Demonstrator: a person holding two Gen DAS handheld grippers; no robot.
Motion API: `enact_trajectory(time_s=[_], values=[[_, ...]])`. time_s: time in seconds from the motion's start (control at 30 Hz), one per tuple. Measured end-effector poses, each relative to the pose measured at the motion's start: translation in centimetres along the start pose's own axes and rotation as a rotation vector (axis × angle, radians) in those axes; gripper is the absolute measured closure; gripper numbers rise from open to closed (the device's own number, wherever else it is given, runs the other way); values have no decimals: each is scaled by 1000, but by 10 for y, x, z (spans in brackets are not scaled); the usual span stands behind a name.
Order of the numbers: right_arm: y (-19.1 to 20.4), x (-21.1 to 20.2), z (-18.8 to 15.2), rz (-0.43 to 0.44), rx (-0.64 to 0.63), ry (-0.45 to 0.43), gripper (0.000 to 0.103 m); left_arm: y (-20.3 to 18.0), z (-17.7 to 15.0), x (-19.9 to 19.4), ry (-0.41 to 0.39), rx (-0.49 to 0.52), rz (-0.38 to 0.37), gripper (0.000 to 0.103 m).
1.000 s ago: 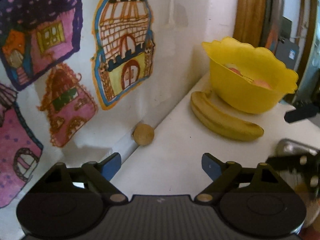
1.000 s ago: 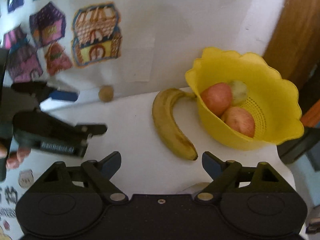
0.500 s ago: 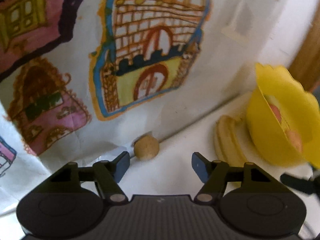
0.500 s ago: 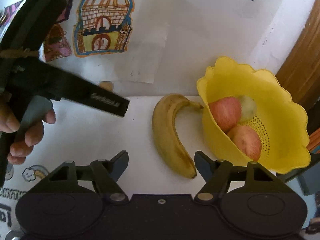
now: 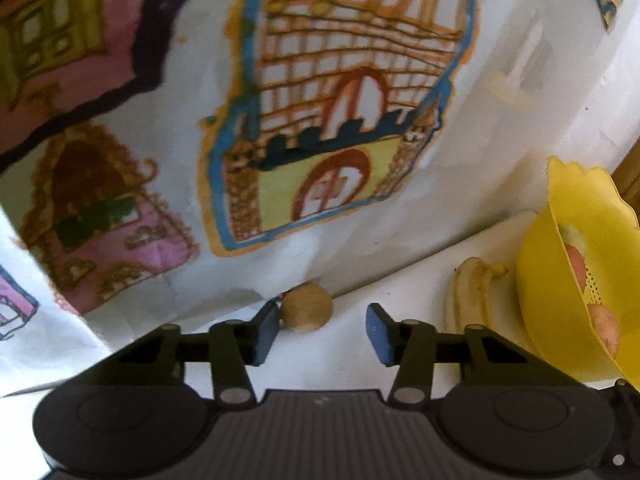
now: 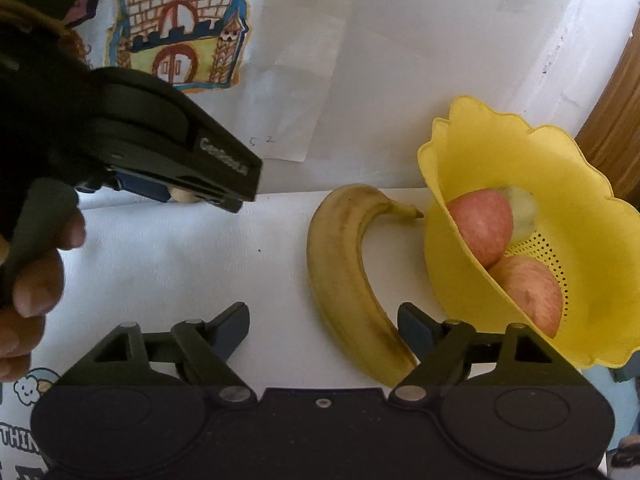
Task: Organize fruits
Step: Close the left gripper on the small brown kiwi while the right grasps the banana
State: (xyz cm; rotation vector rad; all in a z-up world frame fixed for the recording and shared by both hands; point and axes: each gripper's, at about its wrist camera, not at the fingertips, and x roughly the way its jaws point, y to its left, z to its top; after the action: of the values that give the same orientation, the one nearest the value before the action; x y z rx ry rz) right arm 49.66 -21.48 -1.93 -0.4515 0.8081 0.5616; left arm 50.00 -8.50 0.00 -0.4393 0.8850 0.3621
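A small round tan fruit lies on the white counter at the foot of the wall. My left gripper is open around it, and the fruit sits close against the left finger. Further right lies a banana, its stem toward a yellow colander bowl. The bowl holds two red apples and a pale fruit. My right gripper hangs open just above the counter, its right finger beside the banana's lower end. In the right wrist view the left gripper hides most of the tan fruit.
Children's drawings of houses and a castle cover the white wall close behind the fruit. A person's hand holds the left gripper. Brown wood stands behind the bowl. Bare counter lies between the grippers and the banana.
The left gripper has moved in toward the wall, so the tan fruit now sits between its fingers. The right gripper has come lower and closer to the banana.
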Motion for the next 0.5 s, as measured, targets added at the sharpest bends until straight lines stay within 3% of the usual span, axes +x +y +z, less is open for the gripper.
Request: enact_trajectory(time_s=[0.17,0.3,0.5], values=[[5,4,1,11,-24,-8,14,11,-2,-2,-17,-57,-21,62],[4,6,3,17,-5,-4,16,21,-3,-2,-22,-107,-35,71],[1,3,2,-30,-1,-6,38,23,-8,-1,-25,-91,-45,73]])
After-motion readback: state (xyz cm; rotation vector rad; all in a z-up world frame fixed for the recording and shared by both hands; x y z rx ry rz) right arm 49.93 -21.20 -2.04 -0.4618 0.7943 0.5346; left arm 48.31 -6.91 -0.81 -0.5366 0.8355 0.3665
